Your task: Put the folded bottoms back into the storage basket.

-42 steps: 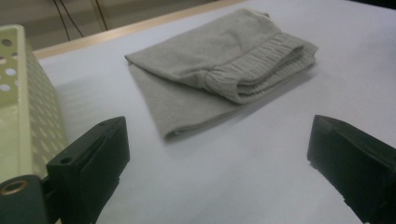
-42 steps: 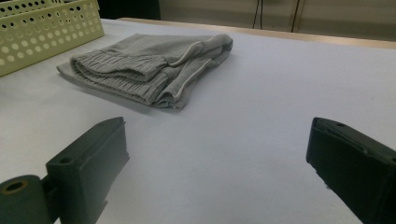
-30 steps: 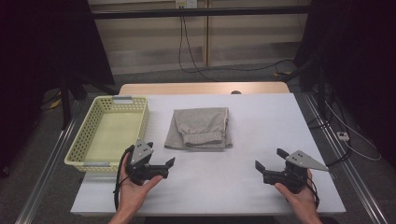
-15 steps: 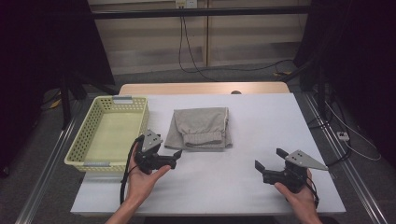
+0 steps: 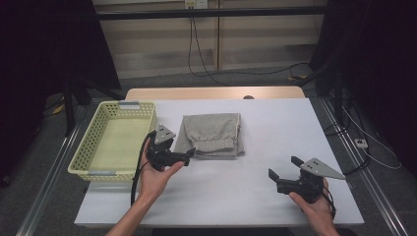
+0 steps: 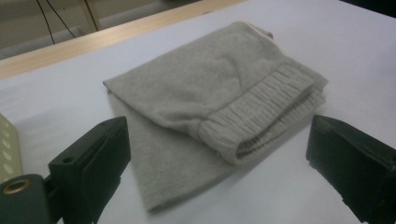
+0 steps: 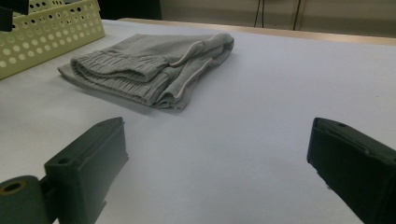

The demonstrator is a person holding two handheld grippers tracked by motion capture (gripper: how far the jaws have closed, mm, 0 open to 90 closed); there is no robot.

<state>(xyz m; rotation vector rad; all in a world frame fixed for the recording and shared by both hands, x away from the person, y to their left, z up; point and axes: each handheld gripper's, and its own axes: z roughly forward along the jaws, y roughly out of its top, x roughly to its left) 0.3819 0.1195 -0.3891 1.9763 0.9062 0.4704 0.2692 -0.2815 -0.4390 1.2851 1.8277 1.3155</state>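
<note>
- A white table point(image 5: 275, 128) with a wooden far edge point(image 5: 211, 93) stands on a grey floor point(image 5: 44, 196).
- Pale wall panels point(image 5: 162, 37) rise behind, cables point(image 5: 196, 44) hanging down.
- Dark curtains point(image 5: 373, 59) flank both sides.

Soft matt cloth garment point(image 5: 211, 134); perforated plastic basket point(image 5: 88, 152); smooth matt table point(image 5: 275, 128).

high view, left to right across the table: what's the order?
Yellow perforated basket → left gripper → folded grey sweatpants → right gripper, jaws open, apart from the cloth.
</note>
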